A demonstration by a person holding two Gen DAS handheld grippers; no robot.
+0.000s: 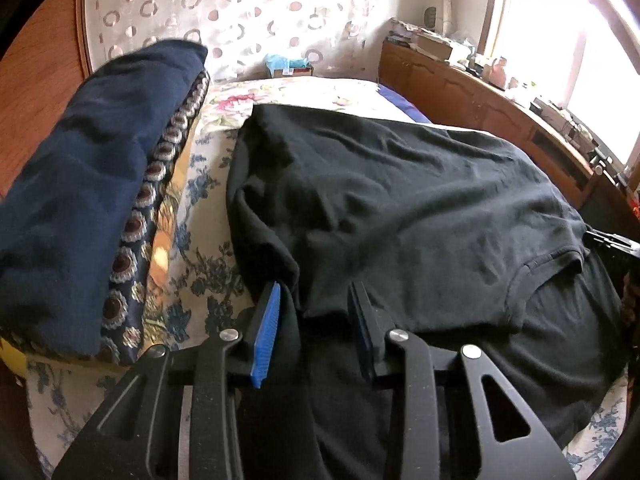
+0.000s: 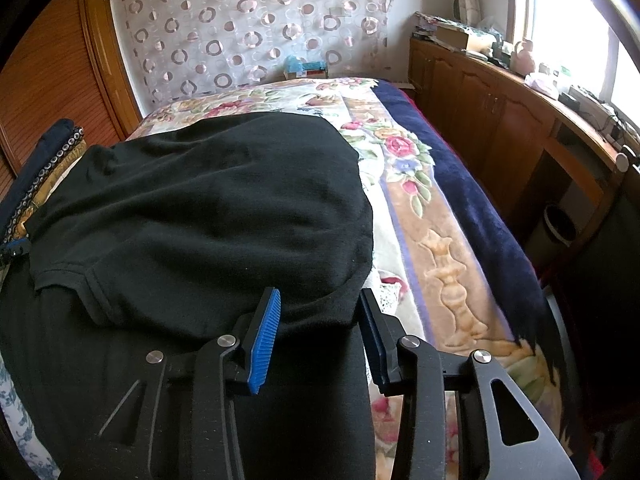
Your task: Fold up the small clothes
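Left wrist view: black T-shirt (image 1: 400, 200) lies spread on the bed (image 1: 208, 208), near part doubled over so the collar shows at right; left gripper (image 1: 316, 304) straddles the doubled left edge, jaws part-closed with cloth between them, firm pinch not confirmed; folded navy pile (image 1: 80, 184) lies beside the shirt to the left. Right wrist view: right gripper (image 2: 318, 312) sits at the shirt's right near corner (image 2: 344, 304), jaws likewise part-closed around the edge, contact unclear. Judgement: both layers should be pinched before lifting; both hands should rise together, level, keeping the edge taut, so the fold lands square.
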